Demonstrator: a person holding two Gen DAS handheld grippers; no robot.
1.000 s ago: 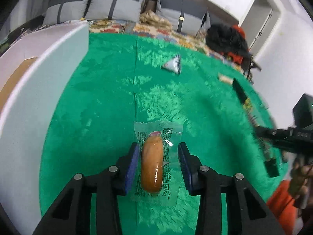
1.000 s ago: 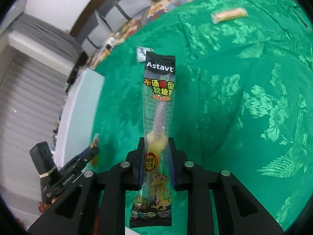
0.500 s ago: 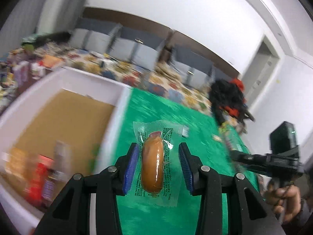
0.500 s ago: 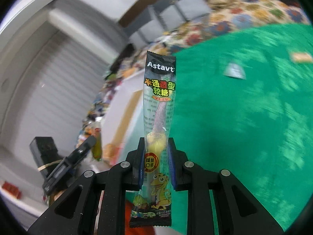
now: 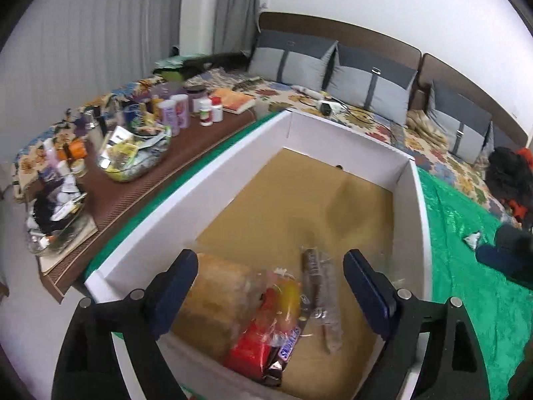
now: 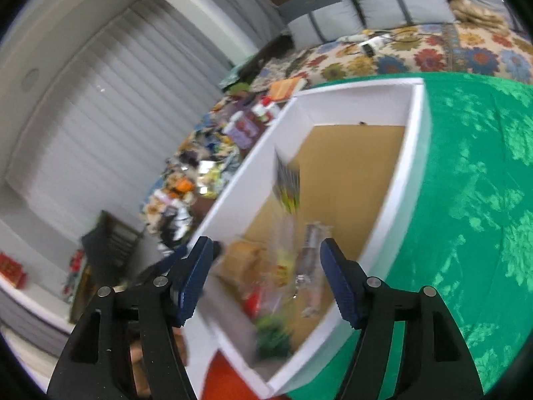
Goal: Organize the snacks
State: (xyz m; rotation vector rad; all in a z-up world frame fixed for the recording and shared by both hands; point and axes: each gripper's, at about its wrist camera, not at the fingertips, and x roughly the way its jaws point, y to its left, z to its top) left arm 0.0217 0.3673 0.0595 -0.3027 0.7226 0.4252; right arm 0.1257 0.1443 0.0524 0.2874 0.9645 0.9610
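Left gripper (image 5: 269, 286): its jaws have just been opening and are now standing wide apart over the box, pinching nothing.
Right gripper (image 6: 266, 281): its jaws have just been opening too, and nothing is being pinched between the blue pads.
White box (image 5: 404, 180): it is sitting on the green cloth (image 5: 466, 266), with white walls and a brown cardboard floor.
Snack pile (image 5: 263, 316): it is lying in the near corner of the box, blurry, with a tan bread-like pack, a red pack and a brown Snickers bar (image 5: 284, 353) at the front.
Long clear candy pack (image 5: 319, 303): it is lying just beside the pile, on the box floor.
Striped packet (image 6: 287, 183): it is showing as a blur in the air above the box floor, touching neither gripper.
Small silver packet (image 5: 472, 239): it is lying on the green cloth, outside the box.
Side shelf (image 5: 140, 180): it is holding jars, bottles and bags, beside the box.
Pillows (image 5: 369, 76): they are leaning in a row at the back.
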